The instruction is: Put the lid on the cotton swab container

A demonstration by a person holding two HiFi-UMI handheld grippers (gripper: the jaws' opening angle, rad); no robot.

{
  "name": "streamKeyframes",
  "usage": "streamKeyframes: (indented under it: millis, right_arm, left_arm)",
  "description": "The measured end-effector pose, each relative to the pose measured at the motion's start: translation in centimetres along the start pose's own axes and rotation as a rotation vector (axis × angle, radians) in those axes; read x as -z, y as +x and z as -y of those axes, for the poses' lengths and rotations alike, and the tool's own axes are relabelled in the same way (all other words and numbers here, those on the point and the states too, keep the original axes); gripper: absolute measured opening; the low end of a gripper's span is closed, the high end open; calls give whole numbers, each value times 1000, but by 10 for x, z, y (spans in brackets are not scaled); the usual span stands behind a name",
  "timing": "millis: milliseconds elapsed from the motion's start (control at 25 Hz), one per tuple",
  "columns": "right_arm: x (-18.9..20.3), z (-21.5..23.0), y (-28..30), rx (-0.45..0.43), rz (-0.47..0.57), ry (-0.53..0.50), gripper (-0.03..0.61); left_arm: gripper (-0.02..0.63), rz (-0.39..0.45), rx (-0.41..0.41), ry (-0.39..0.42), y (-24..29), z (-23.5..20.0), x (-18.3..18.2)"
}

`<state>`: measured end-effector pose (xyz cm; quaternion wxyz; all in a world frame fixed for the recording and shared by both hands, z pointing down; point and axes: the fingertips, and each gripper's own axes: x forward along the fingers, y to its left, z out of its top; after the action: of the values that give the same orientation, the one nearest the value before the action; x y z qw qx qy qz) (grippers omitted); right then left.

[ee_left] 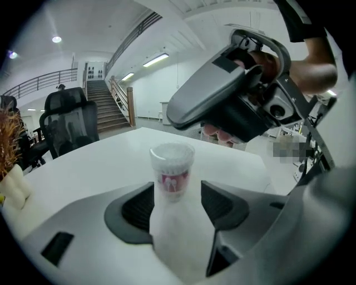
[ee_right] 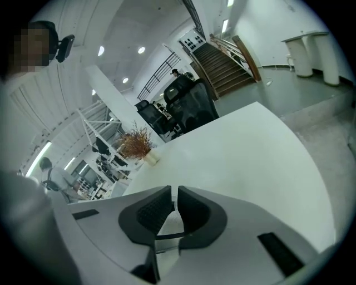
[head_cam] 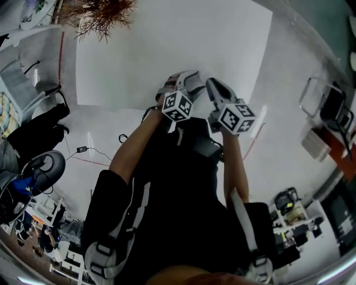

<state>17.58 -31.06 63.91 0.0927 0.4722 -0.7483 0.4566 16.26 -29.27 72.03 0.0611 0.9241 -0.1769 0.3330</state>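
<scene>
Grippers: two. The left gripper [ee_left: 177, 192] is clamped on the cotton swab container [ee_left: 172, 175], one pad against each side. The right gripper [ee_right: 174, 192] has its jaws almost together, a thin slit between the pads and no object made out in it.
Marker cubes: two [head_cam: 177, 106], one on each gripper, both facing the head camera.
Cotton swab container: one, upright between the left jaws, held above the white table [head_cam: 167, 50].
Lid: one [ee_left: 172, 151], clear, sitting on top of the container; white swab heads show through it.
Hard to make out: the container's lower body is a white blur close to the lens. In the head view the grippers cover the container. A thin dark curved line lies under the right pads; I cannot tell what it is.
Cut off: the person's right hand [ee_left: 261, 61], wrapped in the right gripper's handle, runs out of the left gripper view.
In the way: the right gripper's grey body hangs above and right of the lid, apart from it.
Surroundings: one dried plant [head_cam: 105, 15] at the table's far edge; one black office chair [ee_left: 69, 119]; one staircase [ee_left: 108, 111].
</scene>
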Motion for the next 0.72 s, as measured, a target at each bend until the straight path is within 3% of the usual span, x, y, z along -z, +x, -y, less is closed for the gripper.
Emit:
streamKeyframes:
  millis: [280,480,560,720]
  right_arm:
    - [-10,-31,-55,94,149,-64,35]
    - [-14,-69,-116,175,301,-152,29]
    - [-10,-87,-140,198,354,-164,23]
    - [0,-120,-181,259,427,-219,21]
  left_arm:
    - [244,91,-72,-59,-65,2,-4]
    - [72,256,-216,-136,-147,-13,-47]
    - [11,286,-285,-139,-180,-17,-58]
    - [6,327,-349,-133,-242,-11,-75]
